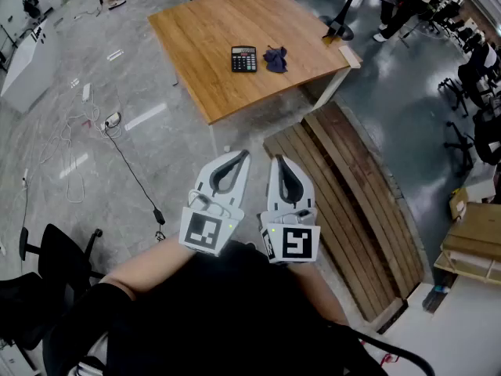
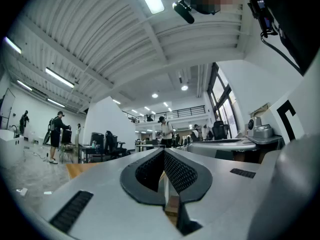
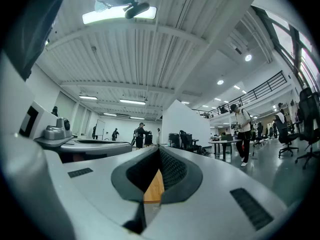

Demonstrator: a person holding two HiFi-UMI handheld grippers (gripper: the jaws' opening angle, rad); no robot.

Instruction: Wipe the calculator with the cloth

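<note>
my left gripper (image 1: 221, 180) and right gripper (image 1: 288, 186) are both closed and empty. approach the table (image 1: 203, 34); the cloth (image 1: 275, 58) lies just beside the calculator (image 1: 243, 59). open before reaching.

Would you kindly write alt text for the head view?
The left gripper and right gripper, both shut and empty, are held side by side above a grey floor. Ahead, a wooden table holds a black calculator with a dark blue cloth just right of it.
</note>
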